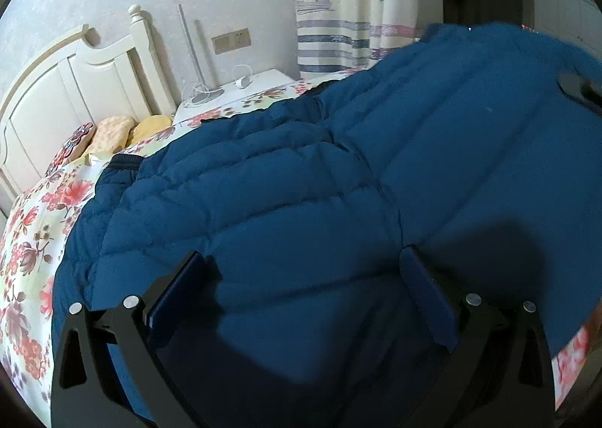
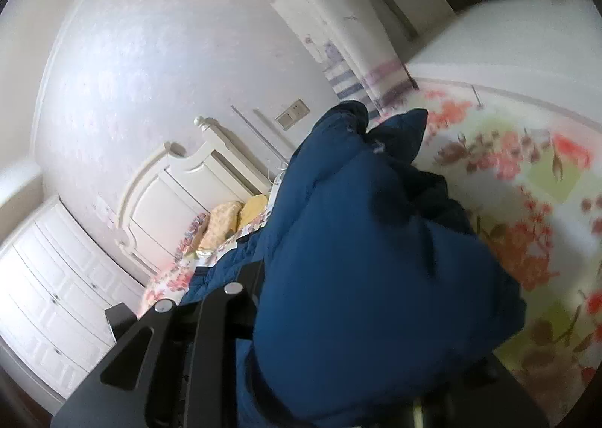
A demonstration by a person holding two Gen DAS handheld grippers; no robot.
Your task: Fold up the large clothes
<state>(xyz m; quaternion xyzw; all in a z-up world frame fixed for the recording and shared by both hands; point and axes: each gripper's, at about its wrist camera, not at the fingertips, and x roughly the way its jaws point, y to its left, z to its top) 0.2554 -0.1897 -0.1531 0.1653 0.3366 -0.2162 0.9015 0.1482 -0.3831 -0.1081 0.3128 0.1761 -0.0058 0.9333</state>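
Folding is underway on a large quilted teal-blue puffer jacket (image 1: 320,183), which is lying spread across the floral-printed bed cover (image 1: 34,224) with its collar end toward the cream wooden headboard (image 1: 56,96). Left tongs (image 1: 301,277) are hovering just above the jacket's padded back, standing wide apart and gripping nothing. Right tongs (image 2: 338,315) are clamped on a bunched part of the jacket (image 2: 376,258), probably a sleeve or side edge, which is hanging lifted above the bed and hiding the fingertips. Doing this fold well probably means carrying the lifted part across in one smooth arc and laying it flat. Left tongs could be pressing the body down along the fold line, since the slippery padding looks likely to slide or spring back.
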